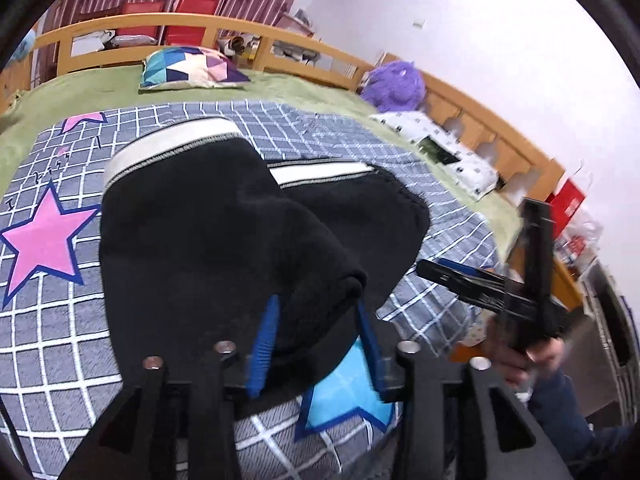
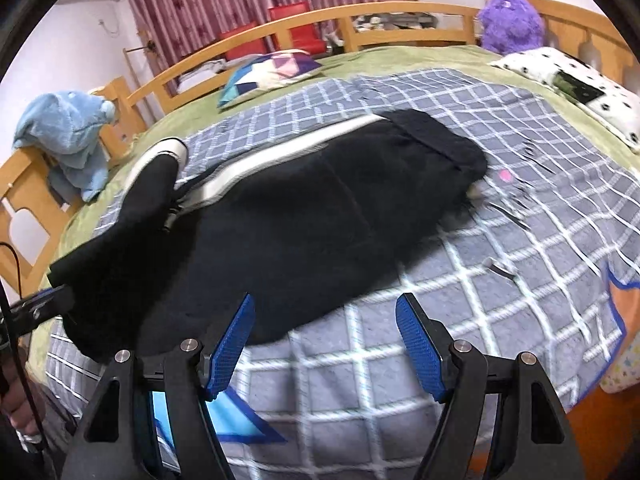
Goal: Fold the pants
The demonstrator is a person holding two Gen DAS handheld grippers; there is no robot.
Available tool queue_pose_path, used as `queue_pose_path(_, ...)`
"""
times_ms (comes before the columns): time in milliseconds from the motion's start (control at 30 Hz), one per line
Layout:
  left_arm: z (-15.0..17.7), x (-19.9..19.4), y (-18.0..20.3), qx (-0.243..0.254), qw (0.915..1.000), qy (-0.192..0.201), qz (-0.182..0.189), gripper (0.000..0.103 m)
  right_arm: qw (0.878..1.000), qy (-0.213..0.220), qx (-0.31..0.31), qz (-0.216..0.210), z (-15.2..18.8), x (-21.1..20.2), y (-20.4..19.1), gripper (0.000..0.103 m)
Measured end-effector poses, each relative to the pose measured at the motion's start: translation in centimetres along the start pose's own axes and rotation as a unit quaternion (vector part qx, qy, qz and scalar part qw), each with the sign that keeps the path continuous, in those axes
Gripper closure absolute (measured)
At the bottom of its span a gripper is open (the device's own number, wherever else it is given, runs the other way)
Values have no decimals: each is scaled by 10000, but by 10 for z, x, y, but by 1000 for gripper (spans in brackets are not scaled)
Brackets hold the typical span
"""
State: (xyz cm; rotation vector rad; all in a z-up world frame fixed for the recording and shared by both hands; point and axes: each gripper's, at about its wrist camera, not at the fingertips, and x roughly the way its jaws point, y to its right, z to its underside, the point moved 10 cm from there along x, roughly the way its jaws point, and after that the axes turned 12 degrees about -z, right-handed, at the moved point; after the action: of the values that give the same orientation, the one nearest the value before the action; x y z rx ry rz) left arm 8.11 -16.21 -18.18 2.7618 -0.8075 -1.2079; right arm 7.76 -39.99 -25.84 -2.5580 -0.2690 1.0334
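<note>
Your left gripper (image 1: 316,320) is clenched on a bunched fold of the black pants (image 2: 300,216), lifted clear of the checked blanket (image 2: 500,264); the rest of the garment lies across the middle of the bed with its white side stripe (image 2: 272,156) facing the far rail. Your right gripper (image 2: 324,344) hangs released, its blue pads (image 2: 420,344) spread wide over bare blanket just beside the near edge of the cloth, holding nothing.

The risk, as I judge it: you are carrying this end on one pinch only. If the thick knit slips through the pads, the leg drops crooked and the fold goes askew. With your right side idle, dragging the cloth could also ruck the blanket underneath.

The left wrist view shows the grip itself, two stripe edges (image 1: 320,172) lying one beyond the other, a pink star (image 1: 44,236) on the blanket, and your right tool off to the side. The right wrist view shows instead the garment's full length to its far end (image 2: 440,136), a blue plush (image 2: 68,132) on the bed rail (image 2: 152,88), and the lifted leg draped off your left tool.
</note>
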Motion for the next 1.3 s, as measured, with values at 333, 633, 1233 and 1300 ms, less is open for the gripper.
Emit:
queue_pose_path(333, 24, -19, -84, -773, 9936, 42, -828, 29, 9905, -219, 102, -1357, -25, 49, -83, 30)
queue_pose_path(633, 25, -19, -145, -1753, 9793, -124, -1001, 29, 9653, -1445, 588, -2092, -14, 131, -135, 93)
queue_pose_path(1233, -24, 35, -54, -847, 9943, -356, -548, 29, 9926, -701, -967, 213, -143, 42, 42, 94)
queue_pose_path(1300, -31, 48, -26, -636, 9967, -369, -356, 29, 9922, -747, -865, 506, -133, 53, 77, 92)
